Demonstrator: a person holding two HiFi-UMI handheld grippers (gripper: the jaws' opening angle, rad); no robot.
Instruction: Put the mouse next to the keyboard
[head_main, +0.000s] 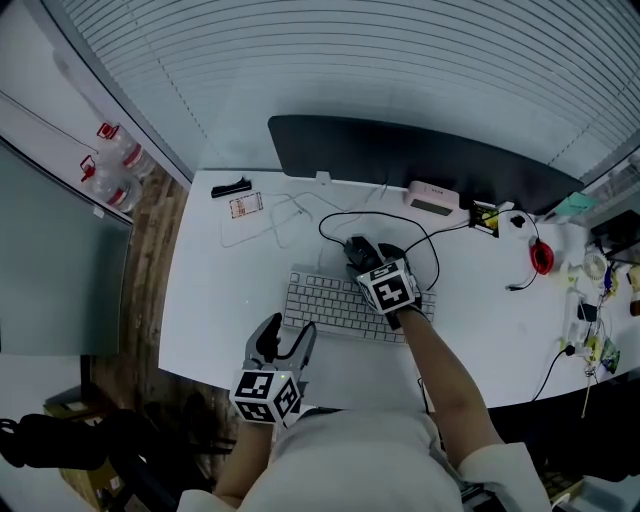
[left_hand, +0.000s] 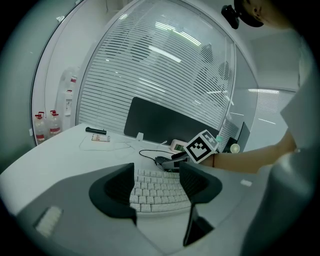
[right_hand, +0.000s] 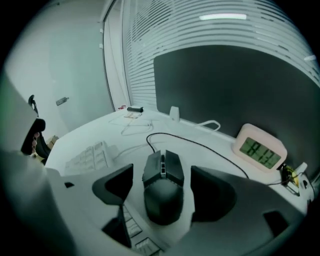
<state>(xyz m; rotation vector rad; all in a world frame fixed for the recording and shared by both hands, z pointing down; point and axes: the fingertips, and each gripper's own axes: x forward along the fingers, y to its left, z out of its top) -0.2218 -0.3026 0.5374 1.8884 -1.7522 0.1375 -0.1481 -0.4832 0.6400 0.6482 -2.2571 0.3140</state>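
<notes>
Nearest the head camera was the person's white shirt (head_main: 350, 450), and just beyond it the left tool (head_main: 284, 338) hung over the near edge of the white table (head_main: 200, 320). Its jaws stood apart with nothing between them, pointing at the white keyboard (head_main: 335, 305) from the near left.

The right tool (head_main: 366, 256) reached across the keyboard's far edge. Its jaws were spread wide on either side of the black mouse (right_hand: 162, 192), with a gap showing on both flanks, so neither jaw pressed on it. The mouse sat on the table at the far side of the keyboard, right at its far edge. Whether the two touched could not be told. A black cable (head_main: 335, 222) looped away from the mouse toward the far side.

Two clear bottles (head_main: 112, 165) with red caps stood off the table's left end. Their contents could not be made out.

On the table, a pale digital clock (head_main: 432, 198) stood far right of the mouse, in front of a dark monitor (head_main: 420, 160). A small card (head_main: 245, 206) and a thin white cord (head_main: 275, 222) lay at the far left. Small clutter crowded the right end, among it a red round thing (head_main: 541, 258). Horizontal blinds (head_main: 350, 60) filled the far wall, and wood-patterned floor (head_main: 140, 270) showed to the left.
</notes>
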